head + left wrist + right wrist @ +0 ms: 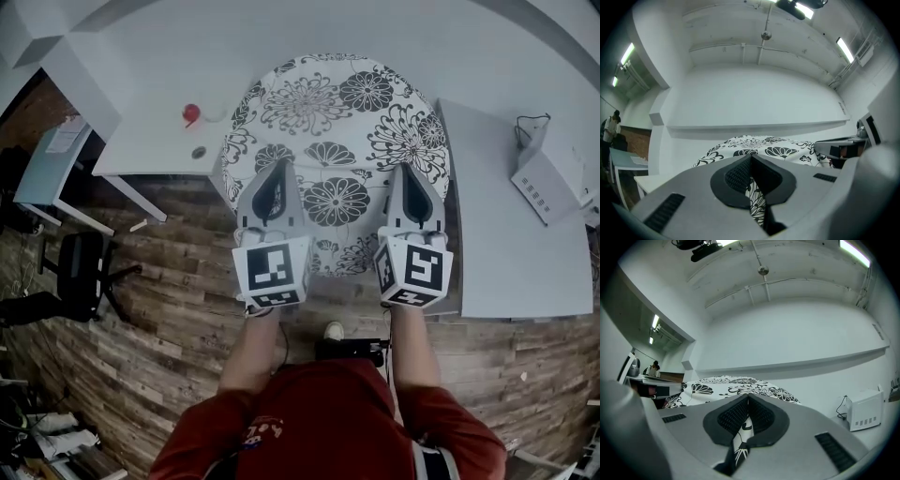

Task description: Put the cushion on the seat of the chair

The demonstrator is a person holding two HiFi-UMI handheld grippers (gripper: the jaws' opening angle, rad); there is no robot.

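Cushion (337, 141) amid white tables (141, 112), red object (191, 113), white box (548, 173), office chair (80, 272)

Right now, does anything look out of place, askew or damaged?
Nothing spilled or damaged. The floral cushion is off any seat, pinched at its near edge by the left tongs and right tongs; the black chair stands apart, left.

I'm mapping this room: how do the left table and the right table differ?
The left table holds a small red object; the right table holds a white box with a cable. The right table reaches nearer the person than the left table. Both are white, flanking the floral cushion.
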